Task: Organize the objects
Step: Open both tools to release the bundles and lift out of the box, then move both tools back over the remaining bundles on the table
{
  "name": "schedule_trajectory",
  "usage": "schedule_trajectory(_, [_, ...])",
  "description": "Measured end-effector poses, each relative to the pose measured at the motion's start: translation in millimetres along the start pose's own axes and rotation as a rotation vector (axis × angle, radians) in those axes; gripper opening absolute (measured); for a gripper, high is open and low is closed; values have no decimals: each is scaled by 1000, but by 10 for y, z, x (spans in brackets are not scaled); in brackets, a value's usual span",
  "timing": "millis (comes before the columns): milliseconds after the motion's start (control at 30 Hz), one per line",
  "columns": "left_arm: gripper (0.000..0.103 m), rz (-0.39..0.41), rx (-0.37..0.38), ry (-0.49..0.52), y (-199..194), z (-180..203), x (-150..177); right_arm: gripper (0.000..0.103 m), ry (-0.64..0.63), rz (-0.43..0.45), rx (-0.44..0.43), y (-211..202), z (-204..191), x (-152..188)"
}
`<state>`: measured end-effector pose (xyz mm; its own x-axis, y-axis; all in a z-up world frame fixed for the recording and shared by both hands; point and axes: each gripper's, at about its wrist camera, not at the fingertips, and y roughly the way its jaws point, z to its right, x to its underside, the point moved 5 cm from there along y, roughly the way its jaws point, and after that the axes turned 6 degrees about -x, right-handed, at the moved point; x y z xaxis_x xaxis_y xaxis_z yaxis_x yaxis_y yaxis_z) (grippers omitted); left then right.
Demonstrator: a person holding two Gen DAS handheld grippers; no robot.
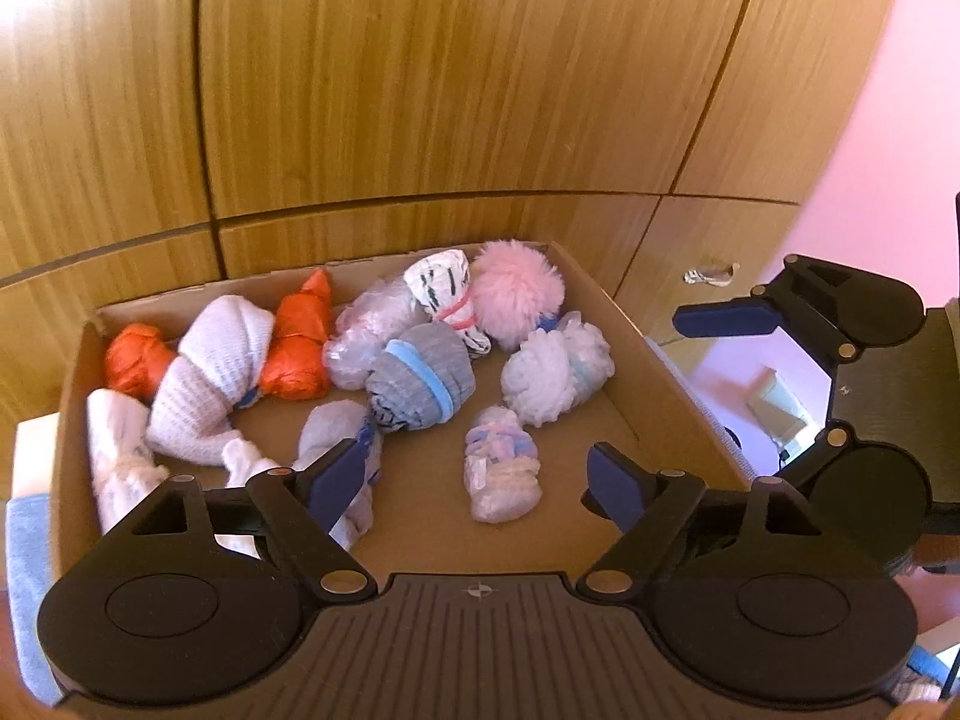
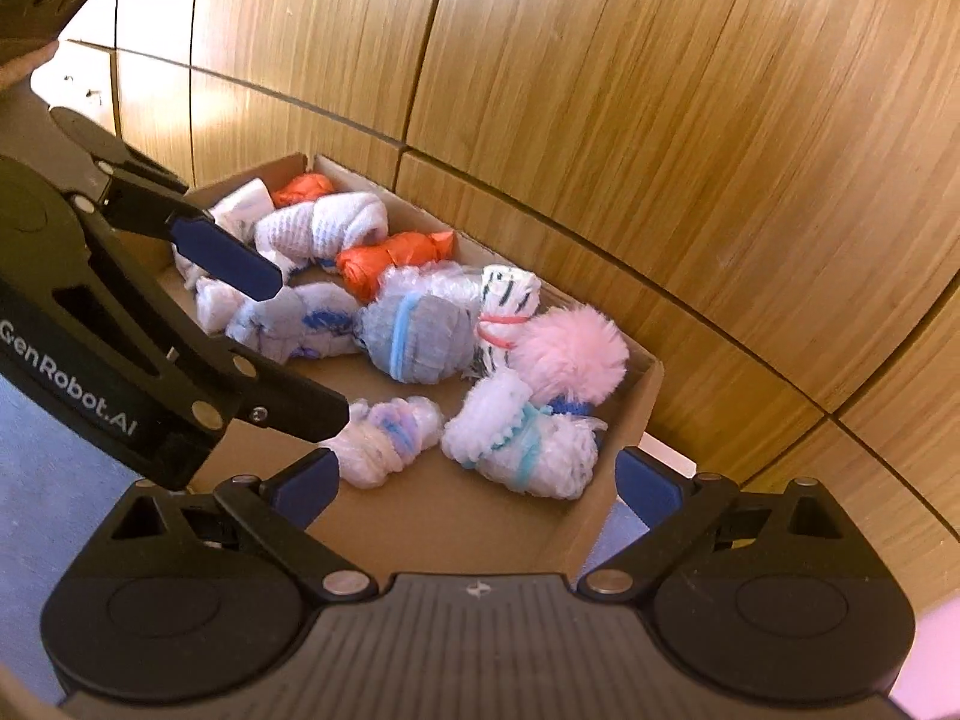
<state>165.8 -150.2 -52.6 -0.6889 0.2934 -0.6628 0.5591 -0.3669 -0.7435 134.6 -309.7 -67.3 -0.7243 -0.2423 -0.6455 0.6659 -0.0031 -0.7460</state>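
- A shallow cardboard box (image 1: 648,324) sits on the floor against a wall of wood panels (image 1: 420,90), and it holds a jumble of rolled sock bundles.
- The left gripper (image 1: 480,480) hangs above the near part of the box with its blue-tipped jaws spread wide and nothing between them.
- Just beyond its tips lies a small pastel bundle (image 1: 503,468) in pale pink, blue and white, resting loose on the bare box floor.
- The right gripper (image 2: 480,480) hovers over the near right corner of the box, jaws also wide apart and empty; its right tip is outside the box wall.
- In the middle of the box is a grey bundle (image 1: 420,381) bound with a light blue band.
- Right of it sits a fluffy white bundle (image 1: 555,375) with a pale blue tie.
- Behind those, toward the wall, a fluffy pink bundle (image 1: 519,297) touches a white one with dark stripes (image 1: 447,300), which is tied with a pink band.
- A pale lilac bundle (image 1: 369,330) lies just left of the striped one.
- At the back left, two orange bundles (image 1: 297,342) lie on either side of a long white ribbed bundle (image 1: 210,372).
- Another white bundle (image 1: 117,444) lies against the left wall of the box.
- One more pale bundle (image 1: 336,432) is partly hidden behind the left gripper's left jaw.
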Motion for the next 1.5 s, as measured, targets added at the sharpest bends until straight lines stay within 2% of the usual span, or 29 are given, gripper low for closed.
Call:
schedule_trajectory(533, [90, 50, -33, -8, -477, -12, 104, 102, 28, 49, 25, -397, -315, -40])
schedule_trajectory(800, [92, 89, -53, 5, -691, 17, 196, 102, 147, 101, 52, -665, -346, 61])
schedule_trajectory(1033, [92, 102, -61, 25, -806, 26, 349, 102, 249, 164, 58, -896, -438, 262])
schedule_trajectory(1167, [94, 134, -91, 44, -919, -7, 498, 102, 309, 216, 80, -1044, -495, 444])
schedule_trajectory(1367, [96, 199, -121, 86, -1079, -25, 824, 102, 376, 265, 135, -1157, -620, 817])
schedule_trajectory(1500, [97, 224, -136, 124, -1052, -10, 1087, 102, 409, 278, 165, -1112, -709, 1071])
